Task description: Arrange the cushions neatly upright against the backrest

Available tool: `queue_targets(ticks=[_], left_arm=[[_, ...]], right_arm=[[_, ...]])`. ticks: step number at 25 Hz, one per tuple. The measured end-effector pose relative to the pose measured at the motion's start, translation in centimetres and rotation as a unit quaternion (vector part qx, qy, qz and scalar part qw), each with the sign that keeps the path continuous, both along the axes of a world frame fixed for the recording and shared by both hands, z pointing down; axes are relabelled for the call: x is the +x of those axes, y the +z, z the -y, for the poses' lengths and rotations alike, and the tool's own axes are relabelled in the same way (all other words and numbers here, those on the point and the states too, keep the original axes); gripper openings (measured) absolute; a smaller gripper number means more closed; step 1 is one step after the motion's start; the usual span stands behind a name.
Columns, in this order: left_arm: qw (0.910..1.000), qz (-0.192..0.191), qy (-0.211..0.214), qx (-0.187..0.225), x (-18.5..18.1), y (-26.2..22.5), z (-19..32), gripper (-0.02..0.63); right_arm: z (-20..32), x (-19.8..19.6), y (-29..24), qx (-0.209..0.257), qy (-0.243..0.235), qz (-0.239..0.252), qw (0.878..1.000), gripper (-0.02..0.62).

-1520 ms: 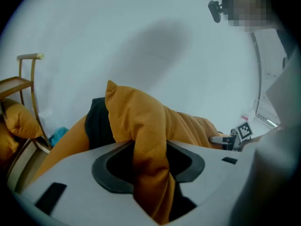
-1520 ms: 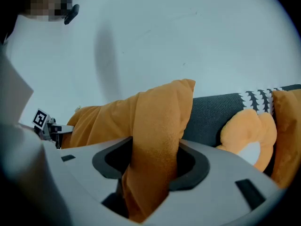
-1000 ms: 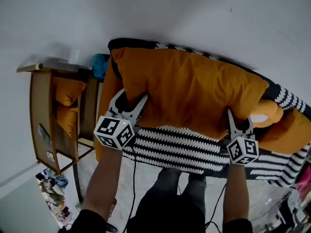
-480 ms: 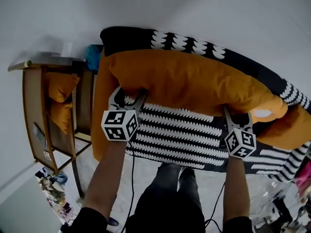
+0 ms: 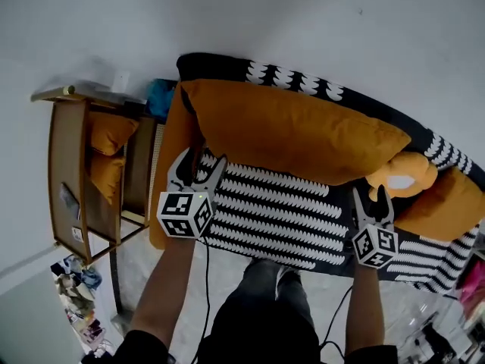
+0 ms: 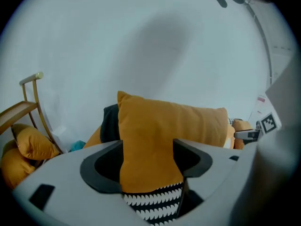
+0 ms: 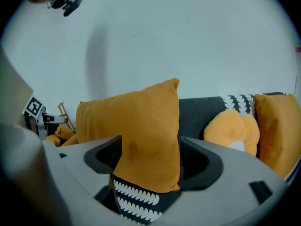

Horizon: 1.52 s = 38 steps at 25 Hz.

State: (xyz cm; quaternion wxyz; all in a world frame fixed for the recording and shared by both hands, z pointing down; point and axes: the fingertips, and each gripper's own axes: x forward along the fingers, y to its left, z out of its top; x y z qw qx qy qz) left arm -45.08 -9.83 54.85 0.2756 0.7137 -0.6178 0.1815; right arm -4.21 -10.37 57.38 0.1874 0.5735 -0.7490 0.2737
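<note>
As it leans against the backrest (image 5: 292, 79), the orange cushion (image 5: 295, 131) stands upright.

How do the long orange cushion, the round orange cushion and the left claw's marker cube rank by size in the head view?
1. long orange cushion
2. round orange cushion and marker cube on the left claw: alike; the cube is nearer, so unranked.

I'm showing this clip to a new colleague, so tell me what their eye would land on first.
The big orange cushion stands out, upright against the backrest of the black-and-white patterned sofa. In front of it the left tool and the right tool, each with a marker cube, hover over the seat; their jaws have just been opening, with nothing between them. An orange plush toy lies at the cushion's right end.
</note>
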Motion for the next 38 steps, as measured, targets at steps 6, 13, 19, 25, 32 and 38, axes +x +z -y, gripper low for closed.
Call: queue_targets(ticks=[6,13,19,25,32,38], left_arm=[[0.9960,-0.013,0.039,0.079,5.6,-9.2,-3.7,0.224],[0.9836,-0.028,0.056,0.169,13.0,-20.8,-10.9,0.124],[0.9742,-0.062,0.057,0.210,19.1,-26.4,-17.2,0.124],[0.9706,-0.034,0.097,0.217,25.4,-28.9,-22.3,0.121],[0.9653,-0.021,0.132,0.225,30.4,-30.5,-25.1,0.116],[0.9572,-0.017,0.148,0.248,31.0,-33.0,-24.2,0.094]], right_arm=[[-3.4,0.0,-8.2,0.065,-0.025,0.007,0.998,0.262],[-9.4,1.4,-20.4,0.161,-0.052,0.030,0.985,0.146],[-15.5,3.4,-26.4,0.201,-0.078,0.062,0.974,0.101],[-20.5,6.0,-30.1,0.230,-0.095,0.092,0.964,0.071],[-22.9,9.3,-32.5,0.243,-0.091,0.122,0.958,0.028],[-22.6,10.8,-34.3,0.265,-0.072,0.128,0.953,0.028]])
